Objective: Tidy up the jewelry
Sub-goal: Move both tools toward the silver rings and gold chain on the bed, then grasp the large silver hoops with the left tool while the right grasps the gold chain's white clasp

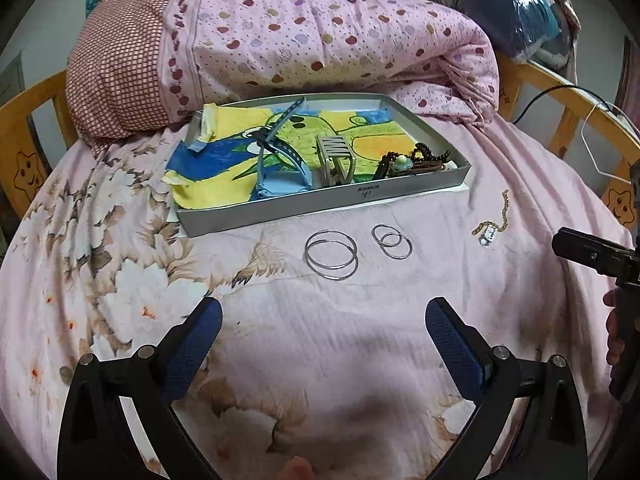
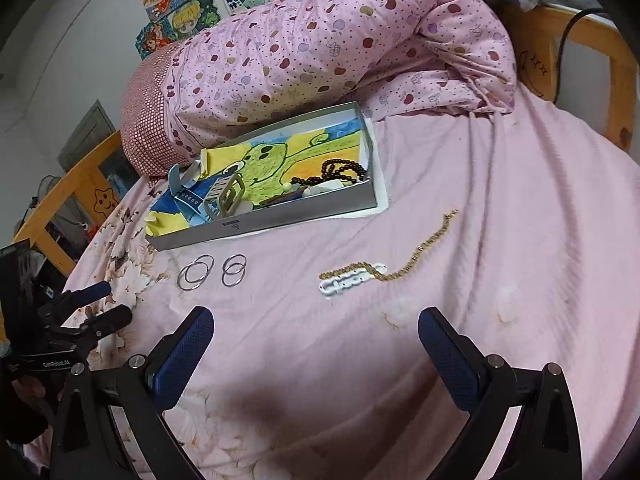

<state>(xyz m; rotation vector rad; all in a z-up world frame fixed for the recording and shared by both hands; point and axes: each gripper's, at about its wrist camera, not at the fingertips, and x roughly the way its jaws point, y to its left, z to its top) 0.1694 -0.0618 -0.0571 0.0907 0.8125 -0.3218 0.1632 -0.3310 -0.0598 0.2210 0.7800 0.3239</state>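
Observation:
A shallow grey box [image 1: 280,208] [image 2: 276,222] lies on the pink bedsheet, lined with a coloured drawing. Inside are a blue watch strap [image 1: 280,160], a metal clip [image 1: 334,158] and dark beads [image 1: 430,154] [image 2: 344,172]. In front of it lie two large silver hoops [image 1: 331,254] [image 2: 195,272] and two smaller hoops [image 1: 392,241] [image 2: 234,270]. A gold chain with a white pendant [image 1: 490,226] [image 2: 360,278] lies to their right. My left gripper [image 1: 322,322] hovers open short of the hoops. Short of the chain, my right gripper [image 2: 316,328] is open too.
A rolled pink dotted quilt [image 1: 320,40] [image 2: 340,52] lies behind the box. A wooden bed rail [image 1: 28,120] [image 2: 580,40] rings the mattress. A black cable [image 1: 560,96] runs over the rail at the right. A bagged blue bundle [image 1: 516,12] sits at the back right.

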